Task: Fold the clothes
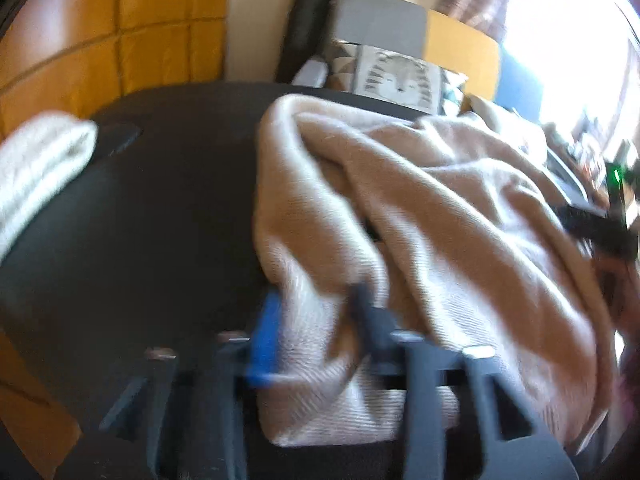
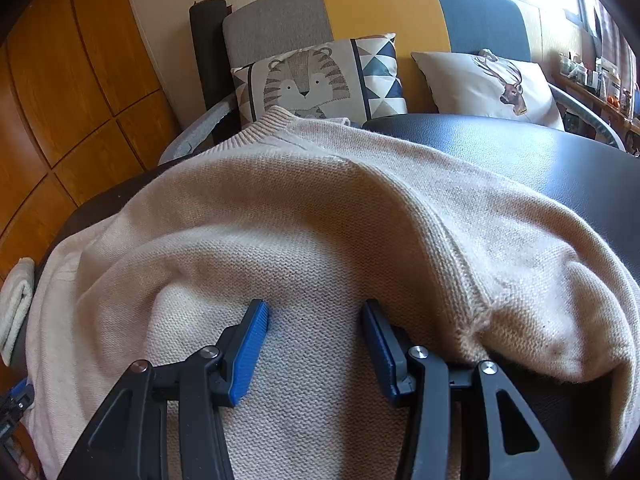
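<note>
While our left gripper (image 1: pixel 316 312) pinches a bunched fold of the beige knit sweater (image 2: pixel 320 208) lying on the black table (image 2: pixel 540 152), our right gripper (image 2: pixel 316 320) rests half open on the ribbed knit, gripping nothing, likely pinning the soft heap for folding.

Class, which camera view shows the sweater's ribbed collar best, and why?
The right wrist view: the sweater lies sharp and spread, its ribbed collar plain near the tiger cushion. The left wrist view shows only blurred, bunched folds of it; no collar can be made out.
</note>
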